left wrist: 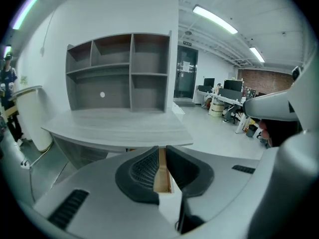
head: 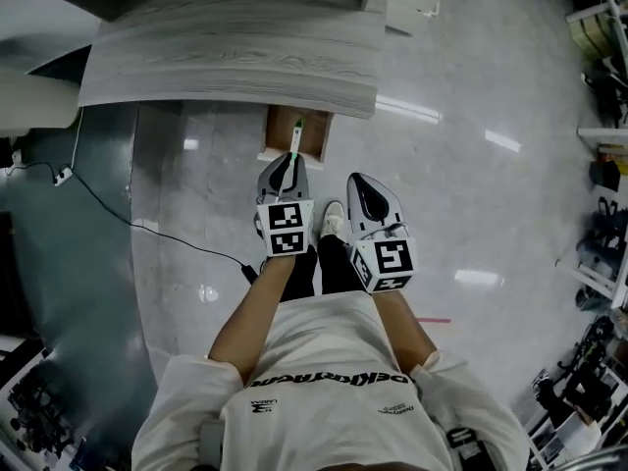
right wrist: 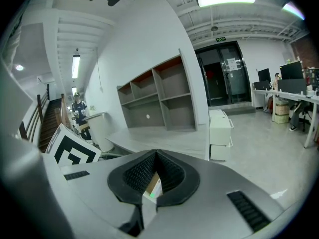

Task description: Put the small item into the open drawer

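The small item (head: pixel 296 137), white with a green end, lay inside the open drawer (head: pixel 278 130) under the desk (head: pixel 231 62). At its 6 o'clock the left gripper (head: pixel 291 162) held its jaws narrowly apart, gripping nothing. At 4 o'clock the right gripper (head: pixel 355 181) was closed.

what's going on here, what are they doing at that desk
A person stands at a grey desk with a gripper in each hand. The left gripper hangs over the open drawer under the desk edge, fingers nearly together with nothing visible between them. A small white and green item lies in the drawer by its tip, so it looks already put in. The right gripper is shut and empty alongside.
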`<state>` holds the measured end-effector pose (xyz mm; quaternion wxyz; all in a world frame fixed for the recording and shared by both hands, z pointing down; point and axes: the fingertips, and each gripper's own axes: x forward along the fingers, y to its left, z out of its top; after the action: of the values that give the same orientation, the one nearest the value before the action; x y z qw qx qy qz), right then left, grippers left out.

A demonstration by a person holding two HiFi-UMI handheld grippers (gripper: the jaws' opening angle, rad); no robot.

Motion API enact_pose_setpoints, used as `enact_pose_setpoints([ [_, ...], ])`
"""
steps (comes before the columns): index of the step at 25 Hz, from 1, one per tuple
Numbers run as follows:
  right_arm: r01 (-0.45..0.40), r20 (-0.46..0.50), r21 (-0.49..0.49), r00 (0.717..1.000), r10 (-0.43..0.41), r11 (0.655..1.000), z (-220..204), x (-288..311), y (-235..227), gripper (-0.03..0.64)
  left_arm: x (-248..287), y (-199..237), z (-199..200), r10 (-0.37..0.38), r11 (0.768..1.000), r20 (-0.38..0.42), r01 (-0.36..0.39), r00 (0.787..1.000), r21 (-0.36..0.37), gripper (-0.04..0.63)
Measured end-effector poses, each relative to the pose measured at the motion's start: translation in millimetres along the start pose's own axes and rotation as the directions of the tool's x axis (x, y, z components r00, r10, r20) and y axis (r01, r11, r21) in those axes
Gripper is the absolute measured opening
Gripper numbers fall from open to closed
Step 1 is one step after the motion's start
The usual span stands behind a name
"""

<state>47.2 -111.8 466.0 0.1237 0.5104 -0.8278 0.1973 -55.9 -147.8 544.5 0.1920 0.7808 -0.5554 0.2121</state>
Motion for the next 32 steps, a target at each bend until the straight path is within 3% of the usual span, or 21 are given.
enact_pose_setpoints([
  [10, -0.01, 0.078, -0.025, 0.997, 0.012, 1.0, 58.5, -19.8, 17.8, 0.028, -58.0, -9.3, 73.5, -0.03, 0.999, 0.122, 0.027, 0.992, 0.022, 0.021],
  [15, -0.021, 0.125, -0.06, 0.992, 0.028, 0.998, 86.8, -30.9, 28.9, 0.026, -84.4, -18.8, 106.0, -0.053, 0.996, 0.196, 0.039, 0.979, 0.075, 0.015],
  [32, -0.034, 0.207, -0.122, 0.976, 0.059, 0.992, 141.2, -49.9, 53.5, 0.026, -145.9, -22.9, 157.2, -0.075, 0.989, 0.313, 0.03, 0.947, 0.147, 0.015],
])
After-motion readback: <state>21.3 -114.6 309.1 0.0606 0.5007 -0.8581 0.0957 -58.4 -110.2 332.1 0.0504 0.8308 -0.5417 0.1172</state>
